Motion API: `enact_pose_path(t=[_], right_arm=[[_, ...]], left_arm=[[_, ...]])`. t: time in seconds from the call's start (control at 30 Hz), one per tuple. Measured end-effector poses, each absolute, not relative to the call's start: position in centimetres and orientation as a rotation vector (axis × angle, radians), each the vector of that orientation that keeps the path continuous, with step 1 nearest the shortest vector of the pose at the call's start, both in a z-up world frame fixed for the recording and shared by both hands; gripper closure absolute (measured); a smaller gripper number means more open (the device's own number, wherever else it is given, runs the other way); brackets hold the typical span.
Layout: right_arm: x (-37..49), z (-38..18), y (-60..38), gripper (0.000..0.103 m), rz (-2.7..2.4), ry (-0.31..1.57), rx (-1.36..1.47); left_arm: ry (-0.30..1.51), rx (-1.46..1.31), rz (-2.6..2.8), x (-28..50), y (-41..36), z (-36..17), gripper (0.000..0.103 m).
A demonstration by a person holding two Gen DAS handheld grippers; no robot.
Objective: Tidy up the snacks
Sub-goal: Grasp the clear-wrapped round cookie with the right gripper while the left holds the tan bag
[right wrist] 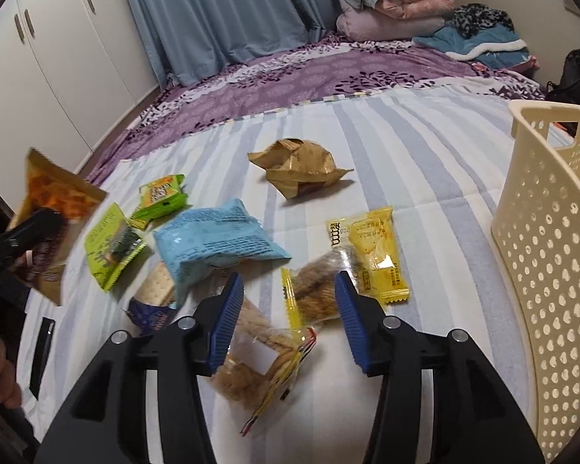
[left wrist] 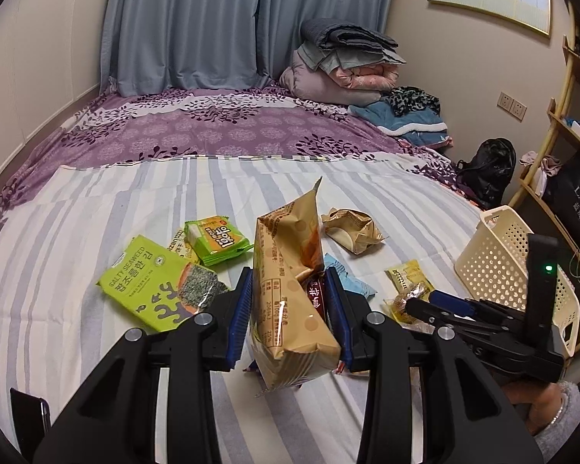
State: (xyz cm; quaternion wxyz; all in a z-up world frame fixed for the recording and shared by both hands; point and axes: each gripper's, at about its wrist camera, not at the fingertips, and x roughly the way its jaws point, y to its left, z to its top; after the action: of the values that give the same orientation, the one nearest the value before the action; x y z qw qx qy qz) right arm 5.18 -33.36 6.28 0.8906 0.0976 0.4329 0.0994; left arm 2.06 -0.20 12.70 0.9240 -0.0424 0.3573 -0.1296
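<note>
while it tilts downward above the bed (left wrist: 96, 193), the left gripper (left wrist: 288, 309) pinches one tall tan snack bag (left wrist: 290, 290), lifted clear of the striped sheet. to its right, the right gripper (right wrist: 286, 309), also angled down, stands spread over one clear cookie pack (right wrist: 266, 355), pads not touching it. beyond lie two green seaweed packs (left wrist: 162, 282), one blue packet (right wrist: 212, 239), one yellow packet (right wrist: 375, 251), one crumpled tan bag (right wrist: 301, 170). one cream basket (right wrist: 553, 232) stands farther right.
</note>
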Motion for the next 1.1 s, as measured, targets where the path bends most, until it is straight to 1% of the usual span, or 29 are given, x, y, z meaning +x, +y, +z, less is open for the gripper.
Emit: enact_pose_path(t=[0.13, 0.23, 0.3, 0.33, 0.37, 0.7, 0.73, 0.77, 0.8, 0.83, 0.87, 0.97, 1.1], right_arm=[[4.4, 6.7, -34.2, 0.053, 0.166, 0.864, 0.205], [4.6, 6.4, -34.7, 0.053, 0.153, 0.882, 0.194], [5.0, 6.0, -34.6, 0.046, 0.151, 0.898, 0.181], [5.2, 5.8, -34.4, 0.039, 0.15, 0.901, 0.171], [5.4, 5.5, -34.2, 0.037, 0.148, 0.908, 0.157], [7.9, 3.9, -32.4, 0.037, 0.133, 0.948, 0.075], [7.8, 4.0, -32.3, 0.04, 0.134, 0.949, 0.072], [7.7, 4.1, -32.2, 0.047, 0.139, 0.948, 0.069], [7.5, 4.2, -32.1, 0.049, 0.148, 0.948, 0.064], [7.3, 4.3, -31.9, 0.058, 0.158, 0.947, 0.064], [7.1, 4.3, -31.8, 0.063, 0.163, 0.947, 0.062], [6.3, 4.9, -31.7, 0.066, 0.184, 0.931, 0.061], [5.2, 6.2, -32.1, 0.066, 0.2, 0.907, 0.084]], left_arm=[[0.735, -0.099, -0.251, 1.3, 0.7, 12.7, 0.065], [0.743, -0.11, -0.25, 1.3, 0.9, 12.4, 0.065], [0.746, -0.113, -0.255, 1.4, 0.9, 12.3, 0.065], [0.745, -0.115, -0.259, 1.4, 0.9, 12.2, 0.065], [0.744, -0.116, -0.262, 1.3, 0.9, 12.2, 0.065], [0.745, -0.127, -0.248, 0.9, 1.3, 12.1, 0.065], [0.746, -0.129, -0.244, 0.9, 1.5, 12.1, 0.065], [0.747, -0.131, -0.242, 0.9, 1.5, 12.1, 0.065], [0.747, -0.132, -0.241, 0.8, 1.5, 12.2, 0.065], [0.746, -0.132, -0.242, 0.8, 1.5, 12.2, 0.065], [0.744, -0.132, -0.244, 0.8, 1.6, 12.2, 0.065], [0.738, -0.132, -0.251, 0.7, 1.7, 12.3, 0.065], [0.732, -0.133, -0.258, 0.4, 1.6, 12.5, 0.065]])
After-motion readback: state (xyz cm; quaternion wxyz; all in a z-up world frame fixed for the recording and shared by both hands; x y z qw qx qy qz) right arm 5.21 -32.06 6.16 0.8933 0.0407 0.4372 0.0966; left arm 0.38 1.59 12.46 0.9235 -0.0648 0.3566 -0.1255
